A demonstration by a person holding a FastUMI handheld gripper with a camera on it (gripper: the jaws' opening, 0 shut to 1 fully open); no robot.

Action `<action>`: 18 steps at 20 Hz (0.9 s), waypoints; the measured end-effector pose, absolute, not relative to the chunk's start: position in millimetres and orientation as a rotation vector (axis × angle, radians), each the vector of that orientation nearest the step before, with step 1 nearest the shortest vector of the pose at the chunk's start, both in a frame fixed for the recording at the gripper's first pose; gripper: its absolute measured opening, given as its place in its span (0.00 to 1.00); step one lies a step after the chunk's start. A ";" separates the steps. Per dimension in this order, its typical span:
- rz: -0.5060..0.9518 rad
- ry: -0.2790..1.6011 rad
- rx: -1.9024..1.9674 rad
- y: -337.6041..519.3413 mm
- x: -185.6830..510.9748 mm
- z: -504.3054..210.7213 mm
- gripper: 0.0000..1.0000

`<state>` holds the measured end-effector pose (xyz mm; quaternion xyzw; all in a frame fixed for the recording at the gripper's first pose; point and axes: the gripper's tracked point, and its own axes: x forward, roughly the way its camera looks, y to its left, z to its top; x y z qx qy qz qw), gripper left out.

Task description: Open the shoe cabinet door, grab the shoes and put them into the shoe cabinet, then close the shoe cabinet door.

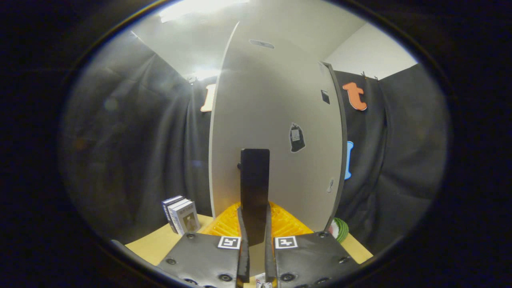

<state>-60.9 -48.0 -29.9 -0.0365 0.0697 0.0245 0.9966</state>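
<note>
Gripping the dark handle (pixel 255 188) of the shoe cabinet door (pixel 276 132), the hand-held gripper (pixel 256 236) points straight at the panel.
Both fingers press on the lower end of the upright handle, one on each side. The pale grey door stands on edge just ahead, with small dark stickers on its face. An orange ribbed thing (pixel 288 224) lies at its foot on the counter (pixel 156 244), and small boxes (pixel 181 214) stand to one side.
</note>
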 end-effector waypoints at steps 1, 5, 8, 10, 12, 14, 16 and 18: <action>0.061 0.141 -0.070 -51.0 -63.7 -28.9 0.17; 0.106 0.140 -0.062 -64.7 -75.0 -26.0 0.16; 0.130 0.136 -0.065 -74.7 -81.4 -24.5 0.17; 0.137 0.129 -0.067 -81.0 -86.7 -22.5 0.17; 0.141 0.124 -0.066 -91.0 -93.8 -20.4 0.17; 0.152 0.127 -0.058 -97.1 -96.7 -20.1 0.16; 0.171 0.131 -0.050 -102.4 -99.9 -19.4 0.16; 0.177 0.130 -0.047 -108.4 -104.1 -18.2 0.16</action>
